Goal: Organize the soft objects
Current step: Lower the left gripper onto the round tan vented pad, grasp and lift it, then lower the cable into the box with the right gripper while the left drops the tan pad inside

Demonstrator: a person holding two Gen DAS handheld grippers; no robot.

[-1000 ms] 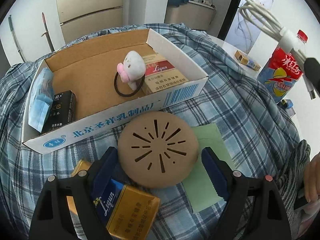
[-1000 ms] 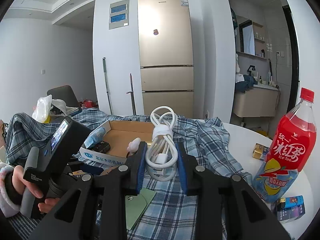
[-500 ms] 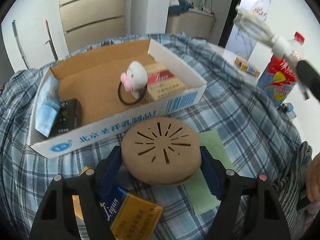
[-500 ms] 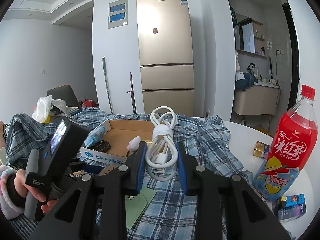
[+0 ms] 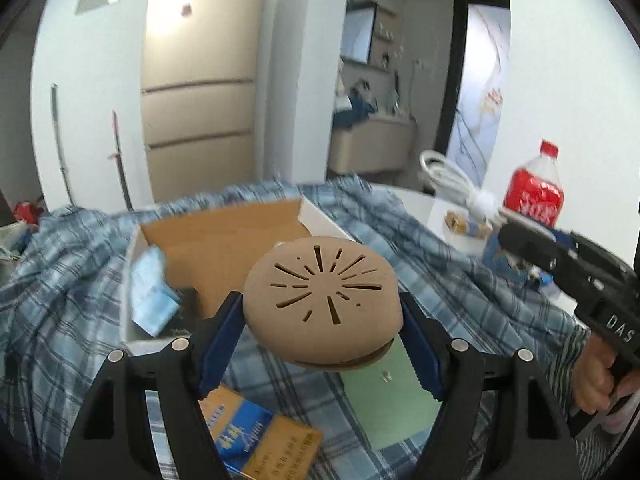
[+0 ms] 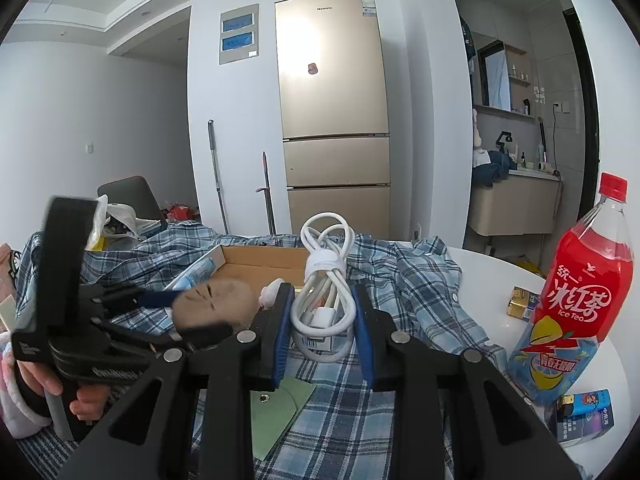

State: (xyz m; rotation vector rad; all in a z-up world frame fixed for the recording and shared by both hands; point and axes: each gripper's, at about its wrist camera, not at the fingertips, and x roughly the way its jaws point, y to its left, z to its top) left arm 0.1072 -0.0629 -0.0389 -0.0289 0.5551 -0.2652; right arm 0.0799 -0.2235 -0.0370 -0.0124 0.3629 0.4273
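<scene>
One bun (image 5: 322, 300) lifted, left tongs (image 5: 322, 332) clamping, one box (image 5: 224, 236)

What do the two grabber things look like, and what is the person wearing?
Both grabbers, the left gripper and right gripper, are black angular plastic frames with silver round bolts and blue ridged pads. White lettering marks their handles. A fluffy pink-and-white cuff covers one wrist.

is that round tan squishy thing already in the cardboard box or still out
Out. The round tan pad is clamped in the left claw, lifted off the plaid cloth, just short of the cardboard box.
</scene>
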